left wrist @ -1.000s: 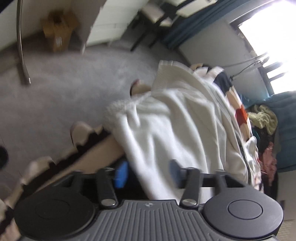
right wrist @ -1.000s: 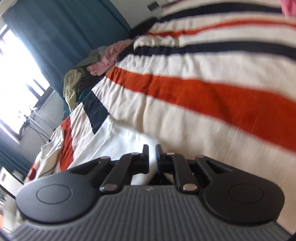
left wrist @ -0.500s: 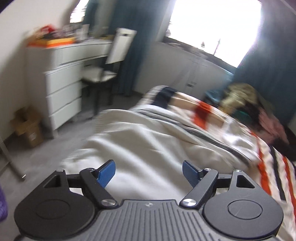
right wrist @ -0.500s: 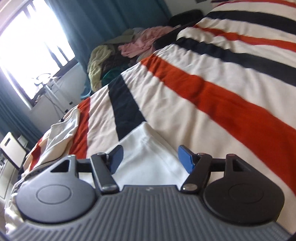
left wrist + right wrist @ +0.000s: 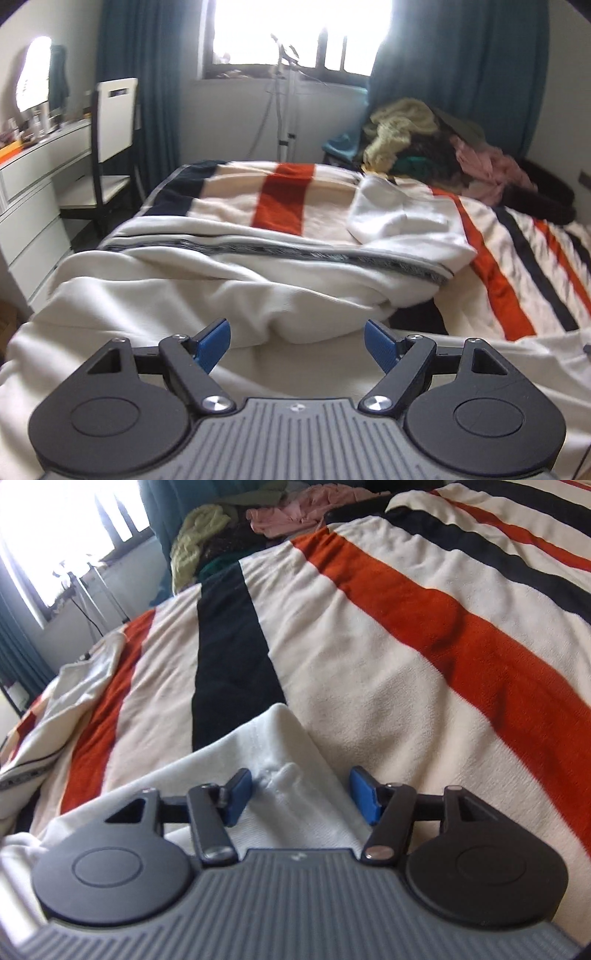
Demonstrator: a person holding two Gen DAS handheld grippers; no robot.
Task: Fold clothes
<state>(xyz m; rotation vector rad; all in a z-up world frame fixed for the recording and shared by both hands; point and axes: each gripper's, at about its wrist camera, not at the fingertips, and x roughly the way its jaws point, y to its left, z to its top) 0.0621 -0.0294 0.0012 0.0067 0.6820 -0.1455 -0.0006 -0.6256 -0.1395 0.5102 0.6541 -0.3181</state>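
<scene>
No legible writing shows on the white garment (image 5: 291, 786).

white garment (image 5: 229, 295): near end cut off by the left wrist view's lower edge and hidden behind the claw body.
clothes pile (image 5: 436, 147): items overlap; single pieces cannot be told apart.
dresser top (image 5: 33, 136): small things too blurred to name.
garment corner (image 5: 280, 775): the rest is hidden under the right claw (image 5: 301, 794).

The striped blanket (image 5: 424, 672) lies bare on the near side; a clothes pile (image 5: 436, 147) blocks the far corner.
</scene>
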